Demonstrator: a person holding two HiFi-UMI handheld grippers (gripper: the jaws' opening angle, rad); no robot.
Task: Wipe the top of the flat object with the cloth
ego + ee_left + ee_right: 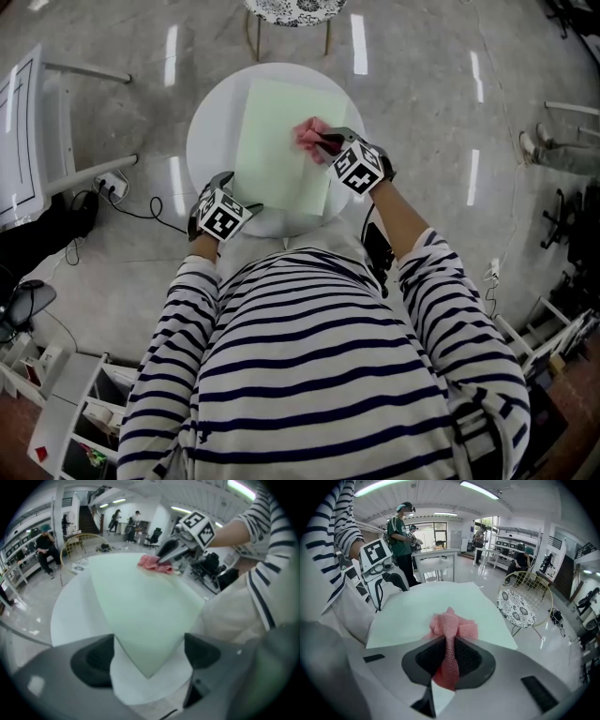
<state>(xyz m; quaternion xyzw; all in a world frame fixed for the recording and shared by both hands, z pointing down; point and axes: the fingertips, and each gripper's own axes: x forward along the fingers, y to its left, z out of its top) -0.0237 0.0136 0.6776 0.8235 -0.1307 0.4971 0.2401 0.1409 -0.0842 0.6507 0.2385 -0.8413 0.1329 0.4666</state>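
The right gripper [449, 656] pinches the pink cloth [452, 626] tight between its 2 jaws and presses it on the far right part of the pale green sheet [277, 155], which lies on the round white table [208, 122]. The left gripper [147, 656] is spread, with the sheet's near left corner between its jaws. Wiping looks under way, and most of the top seems left to cover.

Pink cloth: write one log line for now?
right gripper: shut on pink cloth | pink cloth: on green sheet | left gripper: open at sheet corner
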